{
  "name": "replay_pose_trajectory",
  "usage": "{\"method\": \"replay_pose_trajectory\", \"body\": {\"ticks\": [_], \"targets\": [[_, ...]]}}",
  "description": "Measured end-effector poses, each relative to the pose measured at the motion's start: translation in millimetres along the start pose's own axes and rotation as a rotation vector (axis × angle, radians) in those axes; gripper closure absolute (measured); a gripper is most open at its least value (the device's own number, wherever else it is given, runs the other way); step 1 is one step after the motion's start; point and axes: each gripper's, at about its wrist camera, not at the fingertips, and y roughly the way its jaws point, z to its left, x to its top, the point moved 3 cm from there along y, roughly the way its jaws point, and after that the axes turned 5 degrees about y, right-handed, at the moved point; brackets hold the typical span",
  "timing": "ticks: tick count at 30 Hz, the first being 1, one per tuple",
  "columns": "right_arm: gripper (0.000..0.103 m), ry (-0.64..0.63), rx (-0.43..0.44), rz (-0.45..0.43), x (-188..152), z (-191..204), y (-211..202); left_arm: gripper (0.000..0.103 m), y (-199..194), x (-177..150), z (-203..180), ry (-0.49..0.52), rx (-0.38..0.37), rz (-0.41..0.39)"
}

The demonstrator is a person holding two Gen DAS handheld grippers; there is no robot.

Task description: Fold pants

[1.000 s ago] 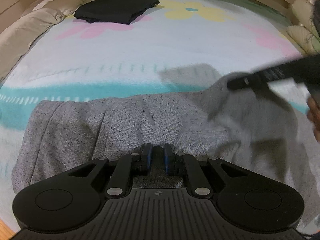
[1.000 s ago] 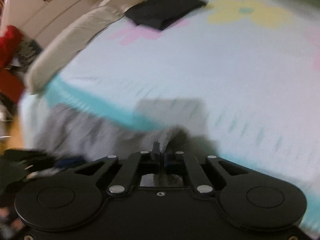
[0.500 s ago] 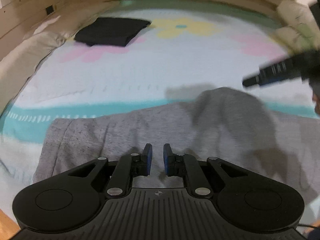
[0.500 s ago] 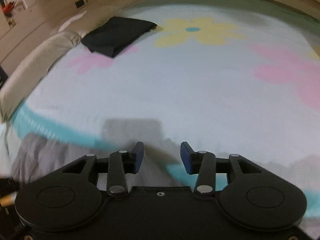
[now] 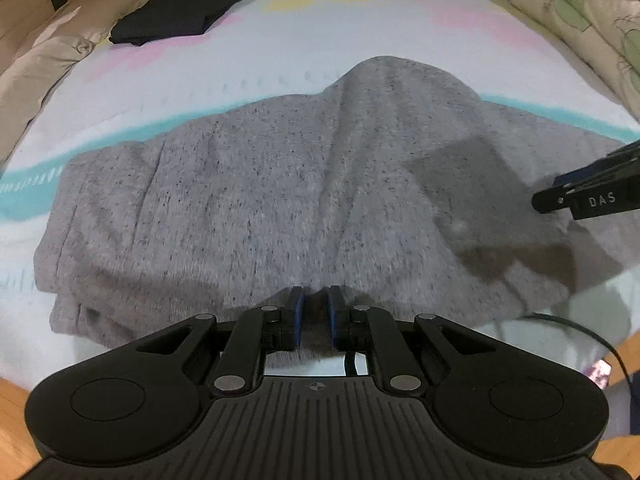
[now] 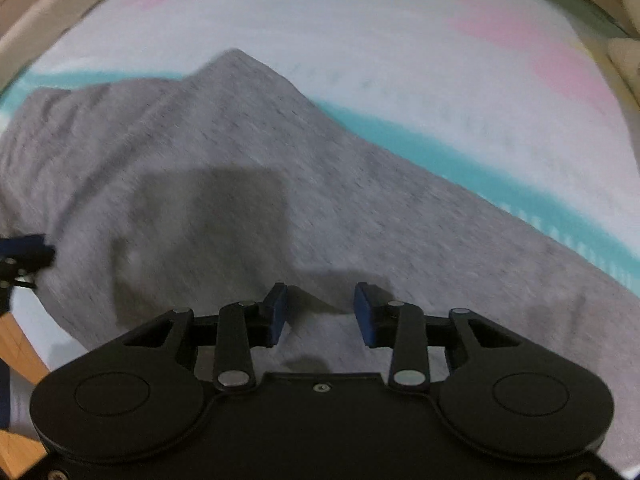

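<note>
Grey speckled pants (image 5: 288, 200) lie folded lengthwise across the near side of a bed, with a hump of cloth at the far edge. My left gripper (image 5: 314, 316) sits at the pants' near edge, its blue pads nearly closed with grey cloth between them. My right gripper (image 6: 320, 312) is open and empty, low over the grey pants (image 6: 340, 208). It also shows in the left wrist view (image 5: 560, 198) at the right edge. The left gripper's tip shows at the left edge of the right wrist view (image 6: 24, 256).
The bed sheet (image 5: 360, 40) is white with pink and yellow flowers and a teal stripe. A folded black garment (image 5: 180, 14) lies at the far left. Pillows (image 5: 580, 20) line the right side, a beige one (image 5: 40, 64) the left. Wooden floor (image 5: 16, 420) shows below the bed edge.
My left gripper has come down onto the pants' near edge and narrowed around the cloth. My right gripper has let go, opened and dropped low over the pants on the right.
</note>
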Motion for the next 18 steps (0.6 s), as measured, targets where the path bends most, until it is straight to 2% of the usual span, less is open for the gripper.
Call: {"method": "replay_pose_trajectory", "body": {"ticks": [4,9,12,15,18], "targets": [[0.057,0.05,0.015,-0.012,-7.0,-14.6,-9.1,0.091,-32.3,-10.6,13.8,-0.099,-0.036,-0.037],[0.057,0.08,0.021,-0.043,-12.8,-27.8,-19.7,0.091,-75.3,-36.6,14.0,-0.083,-0.061,-0.046],[0.057,0.104,0.029,-0.056,-19.6,-32.7,-24.2,0.091,-86.1,-43.9,9.8,-0.065,-0.035,-0.075],[0.057,0.106,0.072,-0.079,-25.3,-30.2,-33.9,0.091,-83.4,-39.2,6.0,-0.044,0.021,-0.111],[0.057,0.027,0.082,-0.101,-33.0,-9.6,-41.3,0.091,-76.6,-24.0,-4.9,-0.036,0.004,-0.121]]}}
